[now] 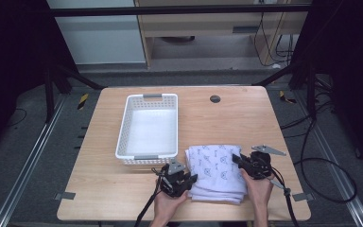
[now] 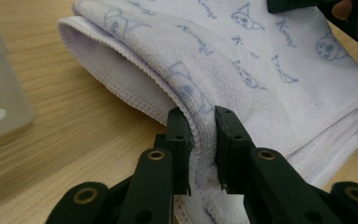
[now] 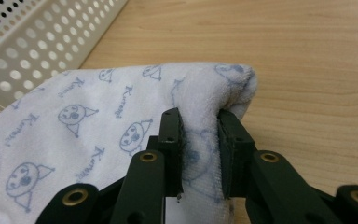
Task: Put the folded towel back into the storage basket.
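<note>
A folded white towel (image 1: pixel 216 170) with a blue cartoon print lies on the wooden table (image 1: pixel 246 118), just right of a white basket. My left gripper (image 1: pixel 189 181) pinches the towel's left edge; in the left gripper view the black jaws are shut on a fold of the towel (image 2: pixel 261 60) at my left gripper (image 2: pixel 200 122). My right gripper (image 1: pixel 237 160) holds the towel's right side. In the right gripper view my right gripper (image 3: pixel 199 122) clamps a bunched corner of the towel (image 3: pixel 98 102). Both hands come in from the near edge.
An empty white perforated basket (image 1: pixel 125 127) stands left of the towel, its wall (image 3: pixel 32 42) close to it. A round grommet (image 1: pixel 215 99) sits in the table's far side. Cables trail off the near and right edges.
</note>
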`<state>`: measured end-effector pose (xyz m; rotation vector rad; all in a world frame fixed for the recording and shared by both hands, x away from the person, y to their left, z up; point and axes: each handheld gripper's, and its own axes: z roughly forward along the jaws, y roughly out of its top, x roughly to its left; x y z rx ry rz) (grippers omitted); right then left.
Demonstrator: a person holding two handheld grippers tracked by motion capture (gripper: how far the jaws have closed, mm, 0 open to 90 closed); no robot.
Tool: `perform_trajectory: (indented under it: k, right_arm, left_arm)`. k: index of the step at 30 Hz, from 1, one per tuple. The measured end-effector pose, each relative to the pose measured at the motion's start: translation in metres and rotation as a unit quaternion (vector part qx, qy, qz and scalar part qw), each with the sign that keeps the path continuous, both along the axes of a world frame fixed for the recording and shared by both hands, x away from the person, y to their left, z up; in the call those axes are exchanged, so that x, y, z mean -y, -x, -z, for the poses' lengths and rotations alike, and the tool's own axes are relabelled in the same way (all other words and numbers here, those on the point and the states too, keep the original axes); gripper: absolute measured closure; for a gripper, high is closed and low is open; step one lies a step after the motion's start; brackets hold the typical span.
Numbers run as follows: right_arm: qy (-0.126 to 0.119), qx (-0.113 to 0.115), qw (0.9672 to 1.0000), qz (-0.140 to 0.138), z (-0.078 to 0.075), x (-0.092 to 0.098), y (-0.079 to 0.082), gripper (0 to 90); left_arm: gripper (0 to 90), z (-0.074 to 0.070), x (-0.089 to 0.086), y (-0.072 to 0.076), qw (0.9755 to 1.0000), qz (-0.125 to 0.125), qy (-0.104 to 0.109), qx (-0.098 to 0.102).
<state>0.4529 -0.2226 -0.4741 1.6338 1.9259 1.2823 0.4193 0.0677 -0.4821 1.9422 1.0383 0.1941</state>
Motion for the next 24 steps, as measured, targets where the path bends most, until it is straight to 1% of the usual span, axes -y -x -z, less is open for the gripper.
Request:
perform_trajectory:
  k: [1, 2, 3, 4, 6, 7, 8, 9, 16, 17, 18, 19, 20, 21, 22, 24]
  right_arm:
    - [0.002, 0.008, 1.0000, 0.000, -0.005, -0.001, 0.003, 74.0]
    - [0.002, 0.008, 1.0000, 0.000, -0.005, -0.001, 0.003, 74.0]
    - [0.001, 0.015, 0.9999, -0.001, -0.010, -0.001, 0.005, 74.0]
    - [0.001, 0.015, 0.9999, -0.001, -0.010, -0.001, 0.005, 74.0]
    - [-0.001, 0.021, 0.9998, -0.001, -0.015, -0.002, 0.008, 74.0]
    - [-0.001, 0.025, 0.9997, -0.001, -0.017, -0.002, 0.009, 74.0]
    - [-0.001, 0.033, 0.9995, -0.003, -0.021, -0.002, 0.011, 74.1]
    - [-0.001, 0.033, 0.9995, -0.003, -0.021, -0.002, 0.011, 74.1]
    - [-0.004, 0.054, 0.9986, -0.001, -0.037, -0.001, 0.018, 74.0]
    - [-0.004, 0.061, 0.9981, -0.002, -0.041, -0.001, 0.020, 74.0]
    - [-0.004, 0.061, 0.9981, -0.002, -0.041, -0.001, 0.020, 74.0]
    - [-0.004, 0.067, 0.9977, -0.002, -0.045, -0.001, 0.022, 74.0]
    - [-0.004, 0.067, 0.9977, -0.002, -0.045, -0.001, 0.022, 74.0]
    - [-0.005, 0.074, 0.9972, -0.002, -0.050, -0.002, 0.024, 74.0]
    - [-0.005, 0.074, 0.9972, -0.002, -0.050, -0.002, 0.024, 74.0]
    - [-0.002, 0.082, 0.9966, -0.004, -0.056, -0.003, 0.027, 74.0]
  left_arm:
    - [76.9, -0.002, 0.000, 0.001, 1.0000, 0.002, 0.000, 0.003]
    - [76.9, -0.005, 0.000, 0.001, 1.0000, 0.004, 0.000, 0.005]
    - [77.0, -0.008, -0.001, 0.002, 0.9999, 0.004, -0.003, 0.010]
    - [77.0, -0.010, -0.001, 0.002, 0.9999, 0.008, -0.003, 0.013]
    - [77.0, -0.016, 0.000, 0.003, 0.9997, 0.012, -0.003, 0.020]
    - [77.0, -0.018, 0.000, 0.003, 0.9997, 0.013, -0.004, 0.021]
    - [77.0, -0.022, 0.001, 0.003, 0.9995, 0.016, -0.007, 0.026]
    - [77.0, -0.022, 0.001, 0.003, 0.9995, 0.016, -0.007, 0.026]
    - [77.1, -0.038, 0.002, 0.005, 0.9987, 0.025, -0.012, 0.042]
    - [77.1, -0.041, 0.002, 0.006, 0.9985, 0.027, -0.013, 0.047]
    - [77.1, -0.041, 0.002, 0.006, 0.9985, 0.027, -0.013, 0.047]
    - [77.1, -0.045, 0.002, 0.007, 0.9982, 0.029, -0.012, 0.051]
    - [77.1, -0.045, 0.002, 0.007, 0.9982, 0.029, -0.012, 0.051]
    - [77.1, -0.047, 0.002, 0.008, 0.9981, 0.030, -0.012, 0.053]
    - [77.1, -0.049, 0.001, 0.008, 0.9980, 0.031, -0.013, 0.054]
    - [77.2, -0.055, 0.000, 0.009, 0.9977, 0.032, -0.011, 0.059]
